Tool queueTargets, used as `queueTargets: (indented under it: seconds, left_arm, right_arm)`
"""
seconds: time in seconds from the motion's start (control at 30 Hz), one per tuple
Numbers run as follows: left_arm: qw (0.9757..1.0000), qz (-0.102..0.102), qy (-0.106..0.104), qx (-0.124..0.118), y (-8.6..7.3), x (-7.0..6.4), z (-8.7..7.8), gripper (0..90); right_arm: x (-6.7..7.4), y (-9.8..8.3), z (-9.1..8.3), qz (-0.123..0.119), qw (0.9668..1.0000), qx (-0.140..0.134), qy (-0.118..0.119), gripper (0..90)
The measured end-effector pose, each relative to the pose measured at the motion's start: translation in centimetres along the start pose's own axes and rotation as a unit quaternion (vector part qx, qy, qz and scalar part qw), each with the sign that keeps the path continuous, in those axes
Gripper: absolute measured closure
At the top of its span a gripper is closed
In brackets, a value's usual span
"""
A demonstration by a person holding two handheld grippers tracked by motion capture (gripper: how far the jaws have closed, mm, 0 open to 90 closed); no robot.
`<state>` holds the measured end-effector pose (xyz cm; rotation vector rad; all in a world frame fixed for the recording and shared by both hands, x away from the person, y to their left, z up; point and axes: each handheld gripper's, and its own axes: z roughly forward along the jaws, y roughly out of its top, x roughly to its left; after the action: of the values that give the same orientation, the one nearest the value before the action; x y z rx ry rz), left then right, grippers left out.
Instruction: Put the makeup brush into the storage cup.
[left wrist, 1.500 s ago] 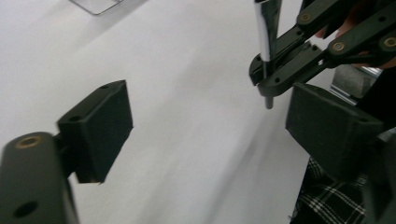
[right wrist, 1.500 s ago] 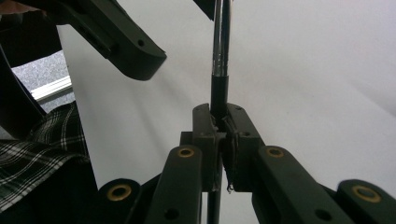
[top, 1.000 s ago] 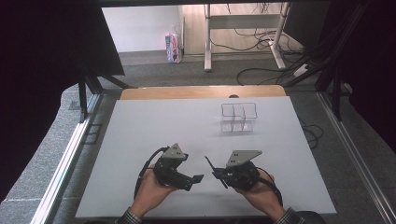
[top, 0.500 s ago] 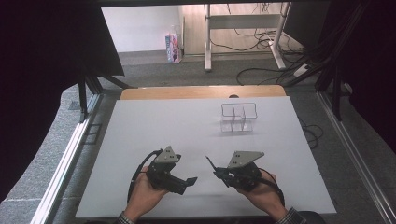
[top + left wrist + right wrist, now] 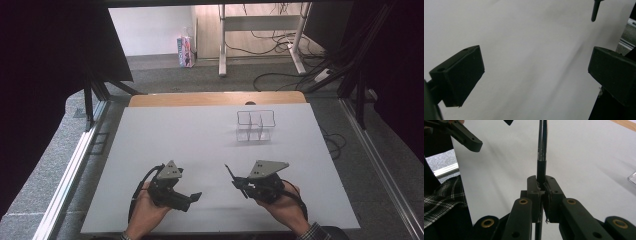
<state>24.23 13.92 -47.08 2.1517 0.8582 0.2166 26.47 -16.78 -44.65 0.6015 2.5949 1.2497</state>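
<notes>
White tabletop [image 5: 165,135], wooden strip along its far edge, clear divided organizer [image 5: 255,125] standing near that strip

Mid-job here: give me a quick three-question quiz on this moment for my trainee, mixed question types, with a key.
1. True or false: the right gripper is shut on the black pen.
2. Multiple choice: between the jaws of the left gripper there is A) the pen, B) nothing but bare table, C) the organiser.
3. Short answer: where does the clear divided organiser stand relative to the two grippers?

Key
1. True: the pen rises from between the closed jaws.
2. B: the jaws stand wide apart over the white table, and they have just been opening with nothing between them.
3. Farther back on the table, beyond the right gripper, apart from both.
</notes>
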Motion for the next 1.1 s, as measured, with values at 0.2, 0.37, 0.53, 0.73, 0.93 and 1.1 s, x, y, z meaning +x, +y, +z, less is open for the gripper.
queueTargets:
  seconds: [0.2, 0.37, 0.53, 0.73, 0.93, 1.1]
  left_arm:
    - [0.9999, -0.007, 0.014, -0.002, -0.9, 0.3, -0.3, 1.1]
    - [0.9996, -0.008, 0.026, -0.003, -1.6, 0.4, -0.5, 1.2]
    - [0.9994, -0.011, 0.033, -0.007, -2.4, 0.7, -0.8, 1.1]
    - [0.999, -0.011, 0.043, 0.002, -3.3, 0.9, -0.9, 0.3]
    - [0.9984, -0.014, 0.054, -0.004, -3.8, 1.2, -1.5, 0.0]
    - [0.9978, -0.022, 0.062, -0.005, -4.5, 1.7, -1.9, 0.0]
  right_arm:
    - [-0.4, -0.1, -0.3, 0.005, 1.0, -0.002, -0.007, 83.3]
    - [-0.6, -0.1, -0.6, 0.012, 0.9997, -0.011, -0.016, 83.2]
    - [-0.7, -0.2, -0.8, 0.014, 0.9996, -0.012, -0.02, 83.2]
    - [-1.1, -0.1, -1.0, 0.022, 0.9991, -0.017, -0.03, 83.2]
    - [-1.8, -0.1, -1.5, 0.038, 0.9983, -0.024, -0.038, 83.3]
    - [-2.4, -0.1, -1.6, 0.053, 0.9973, -0.028, -0.044, 83.3]
